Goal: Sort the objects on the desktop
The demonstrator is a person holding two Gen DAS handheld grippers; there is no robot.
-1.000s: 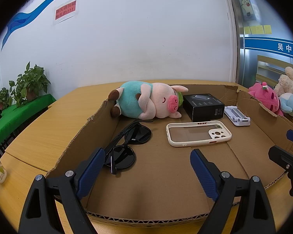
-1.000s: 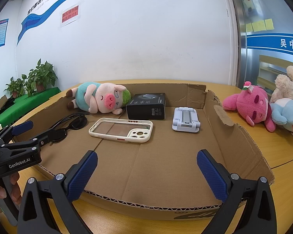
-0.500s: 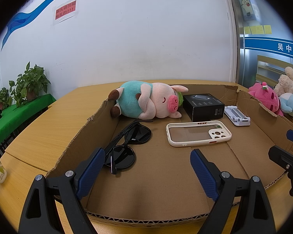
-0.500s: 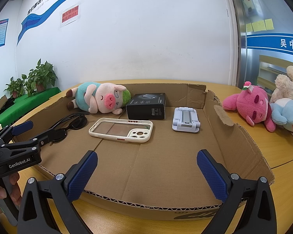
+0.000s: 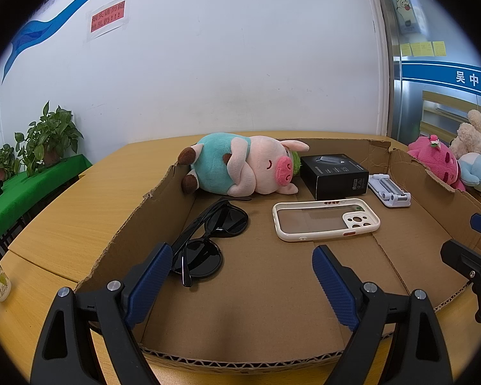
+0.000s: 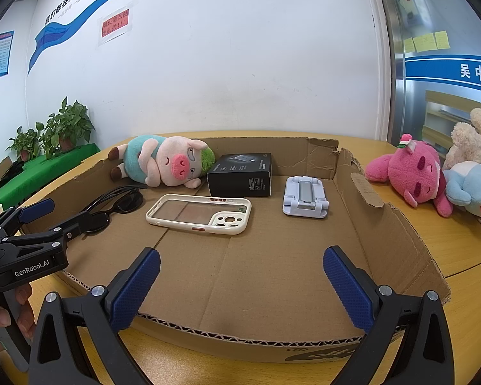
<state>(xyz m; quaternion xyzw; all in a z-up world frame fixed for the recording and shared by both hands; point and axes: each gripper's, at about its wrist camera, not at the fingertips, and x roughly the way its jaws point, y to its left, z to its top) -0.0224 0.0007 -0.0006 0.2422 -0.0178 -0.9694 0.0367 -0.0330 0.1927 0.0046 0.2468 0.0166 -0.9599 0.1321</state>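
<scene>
— Sunglasses (image 5: 208, 240), where do they lie?
— Nearest of all, on the cardboard tray (image 5: 272, 304), just beyond the left tongs' (image 5: 240, 282) left finger. Both the left tongs and the right tongs (image 6: 240, 288) stand open and empty over the tray's near edge.
— And further in?
— The phone case (image 6: 198, 213) lies mid-tray, the phone stand (image 6: 304, 199) to its right. Behind them sit the black box (image 6: 240, 175) and the plush pig (image 6: 163, 162), by the far wall.

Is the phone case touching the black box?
Cannot tell. In both wrist views the phone case far edge meets the black box base with no visible gap, but contact isn't plain.
</scene>
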